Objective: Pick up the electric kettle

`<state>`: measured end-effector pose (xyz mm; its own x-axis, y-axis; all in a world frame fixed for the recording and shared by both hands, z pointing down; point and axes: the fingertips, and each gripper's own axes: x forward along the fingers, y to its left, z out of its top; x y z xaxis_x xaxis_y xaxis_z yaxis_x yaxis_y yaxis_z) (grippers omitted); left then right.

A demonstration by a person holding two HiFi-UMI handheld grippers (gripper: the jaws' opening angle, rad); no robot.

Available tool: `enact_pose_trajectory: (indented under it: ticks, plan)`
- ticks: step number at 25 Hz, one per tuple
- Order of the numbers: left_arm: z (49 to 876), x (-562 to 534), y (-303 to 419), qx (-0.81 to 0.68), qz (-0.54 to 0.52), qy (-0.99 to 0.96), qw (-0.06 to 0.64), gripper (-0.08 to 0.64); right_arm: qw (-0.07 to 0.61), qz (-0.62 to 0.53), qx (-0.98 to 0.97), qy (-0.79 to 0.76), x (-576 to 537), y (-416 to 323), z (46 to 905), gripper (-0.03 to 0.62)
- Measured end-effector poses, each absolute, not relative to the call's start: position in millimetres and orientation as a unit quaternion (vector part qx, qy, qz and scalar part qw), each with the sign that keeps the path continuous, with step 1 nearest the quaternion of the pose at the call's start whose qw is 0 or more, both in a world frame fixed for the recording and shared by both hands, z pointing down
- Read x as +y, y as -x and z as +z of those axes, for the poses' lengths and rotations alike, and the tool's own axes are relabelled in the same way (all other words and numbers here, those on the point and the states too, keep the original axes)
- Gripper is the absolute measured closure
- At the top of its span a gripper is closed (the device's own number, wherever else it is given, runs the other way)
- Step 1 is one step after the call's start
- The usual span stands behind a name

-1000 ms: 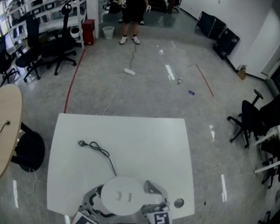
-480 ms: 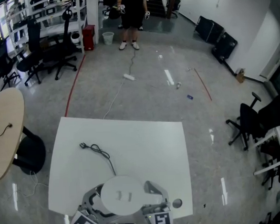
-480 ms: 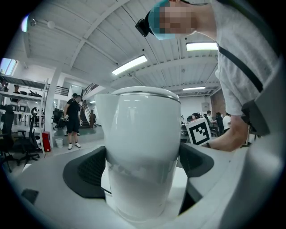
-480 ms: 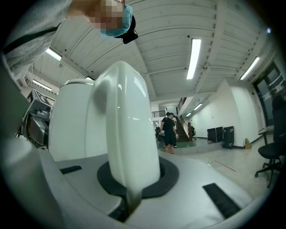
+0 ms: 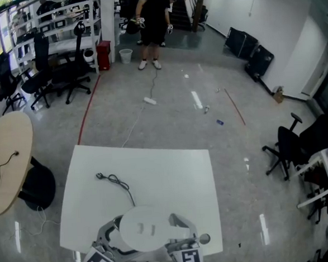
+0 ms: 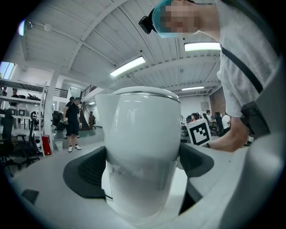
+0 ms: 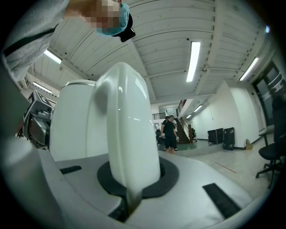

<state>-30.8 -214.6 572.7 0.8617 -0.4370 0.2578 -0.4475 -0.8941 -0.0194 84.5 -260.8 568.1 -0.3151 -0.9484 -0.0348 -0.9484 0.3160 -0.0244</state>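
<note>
The white electric kettle (image 5: pixel 144 230) hangs over the near edge of the white table (image 5: pixel 172 172), seen from above by its round lid. My left gripper (image 5: pixel 116 238) is shut on the kettle's body (image 6: pixel 140 147), with a dark pad (image 6: pixel 87 172) pressed to each side. My right gripper (image 5: pixel 179 233) is shut on the kettle's curved handle (image 7: pixel 129 134), which runs down into the closed jaws. The kettle's underside is hidden. A black power cord (image 5: pixel 118 182) with its plug lies on the table and runs under the kettle.
A small round grey thing (image 5: pixel 204 238) sits by the table's near right corner. A round wooden table (image 5: pixel 6 161) stands to the left, and office chairs (image 5: pixel 47 63) further back. A black chair (image 5: pixel 294 144) is at the right. A person (image 5: pixel 153 16) stands far off.
Both grippers have risen a little with the kettle held between them. The table and its cord now sit slightly lower and smaller under the kettle.
</note>
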Motion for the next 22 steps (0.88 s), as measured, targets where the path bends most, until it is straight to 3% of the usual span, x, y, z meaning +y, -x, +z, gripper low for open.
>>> enact_pose_trajectory:
  ticks: [22]
  plan:
    - [510, -206, 20, -0.231, 0.113, -0.966, -0.017, 0.049, 0.041, 0.024, 0.811, 0.583, -250, -93, 505, 0.591]
